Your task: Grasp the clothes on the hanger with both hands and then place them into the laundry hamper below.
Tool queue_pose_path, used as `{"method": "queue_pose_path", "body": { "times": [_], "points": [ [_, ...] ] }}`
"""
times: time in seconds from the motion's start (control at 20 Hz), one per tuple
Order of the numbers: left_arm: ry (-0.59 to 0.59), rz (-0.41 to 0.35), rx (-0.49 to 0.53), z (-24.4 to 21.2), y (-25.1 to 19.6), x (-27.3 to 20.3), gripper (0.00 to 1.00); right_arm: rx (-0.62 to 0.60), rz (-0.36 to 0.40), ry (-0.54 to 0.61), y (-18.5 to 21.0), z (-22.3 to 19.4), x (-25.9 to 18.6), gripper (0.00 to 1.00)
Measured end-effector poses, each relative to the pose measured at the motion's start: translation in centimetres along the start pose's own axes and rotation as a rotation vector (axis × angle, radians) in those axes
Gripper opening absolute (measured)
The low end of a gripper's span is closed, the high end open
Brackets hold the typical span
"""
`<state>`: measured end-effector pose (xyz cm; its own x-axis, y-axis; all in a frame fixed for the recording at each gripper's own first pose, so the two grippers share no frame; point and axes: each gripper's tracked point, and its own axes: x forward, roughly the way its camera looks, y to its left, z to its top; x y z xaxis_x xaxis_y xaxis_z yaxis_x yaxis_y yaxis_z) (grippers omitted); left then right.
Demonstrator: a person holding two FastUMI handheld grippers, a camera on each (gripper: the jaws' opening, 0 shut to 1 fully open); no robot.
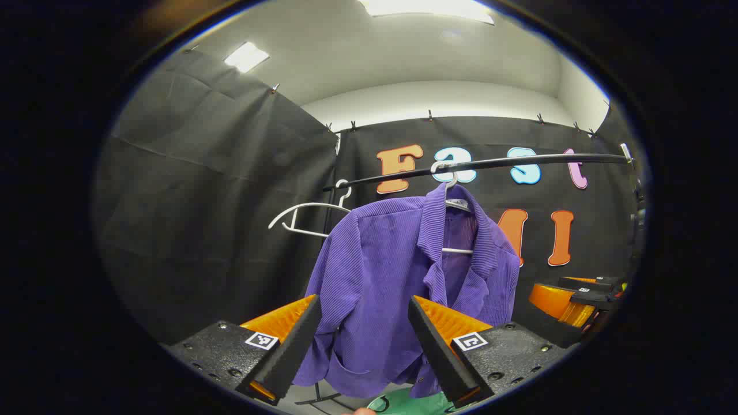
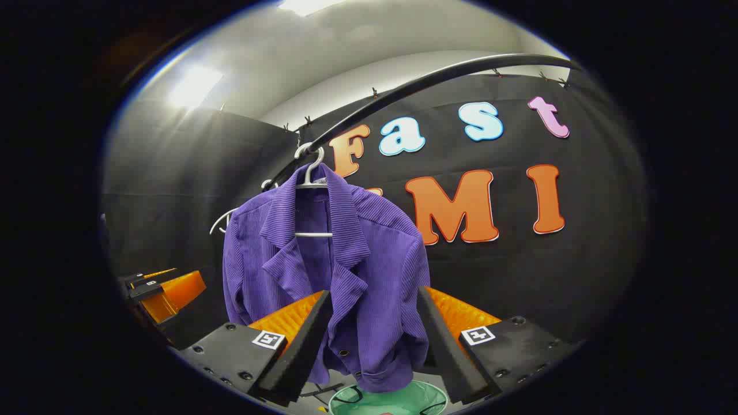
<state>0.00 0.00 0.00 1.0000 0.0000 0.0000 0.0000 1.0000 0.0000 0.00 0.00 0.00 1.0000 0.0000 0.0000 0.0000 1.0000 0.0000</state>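
Observation:
A purple corduroy jacket hangs on a white hanger from the black rail. My left gripper is open in front of the jacket's left half, its fingers apart from the cloth. In the right gripper view the same jacket hangs on its hanger, and my right gripper is open before the jacket's right front. The green laundry hamper stands below the jacket; its rim also peeks out in the left gripper view. The other gripper shows at the right edge.
An empty white hanger hangs on the rail to the jacket's left. The rack's black foot stands on the pale floor beside the hamper. Black cloth walls close in behind and to the left.

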Motion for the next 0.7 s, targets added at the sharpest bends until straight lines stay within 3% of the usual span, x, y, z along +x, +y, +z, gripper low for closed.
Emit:
{"method": "queue_pose_path", "body": {
  "times": [0.05, 0.2, 0.4, 0.45, 0.6, 0.65, 0.7],
  "points": [
    [0.002, 0.003, -0.003, -0.1, 0.0, 0.0, 0.92, -0.003, -0.006, 0.002, -0.3, -0.1, 0.2, 0.95],
    [0.008, 0.01, -0.005, -0.3, 0.2, 0.0, 0.92, -0.002, -0.017, 0.004, -0.8, -0.2, 0.1, 0.96],
    [-0.002, 0.005, 0.003, 0.0, 0.1, -0.1, 0.92, 0.0, -0.025, -0.002, -1.3, 0.0, 0.0, 0.96],
    [-0.003, 0.004, 0.004, 0.0, 0.0, -0.1, 0.92, 0.0, -0.028, -0.003, -1.5, 0.0, -0.1, 0.9],
    [-0.003, -0.007, 0.01, 0.1, -0.5, 0.0, 0.92, 0.006, -0.028, -0.004, -1.7, -0.1, -0.2, 0.9],
    [-0.004, -0.01, 0.013, 0.1, -0.6, 0.0, 0.92, 0.007, -0.028, -0.005, -1.7, -0.1, -0.3, 0.96],
    [-0.005, -0.014, 0.015, 0.1, -0.8, 0.1, 0.92, 0.006, -0.027, -0.005, -1.7, -0.1, -0.3, 0.9]
  ]
}}
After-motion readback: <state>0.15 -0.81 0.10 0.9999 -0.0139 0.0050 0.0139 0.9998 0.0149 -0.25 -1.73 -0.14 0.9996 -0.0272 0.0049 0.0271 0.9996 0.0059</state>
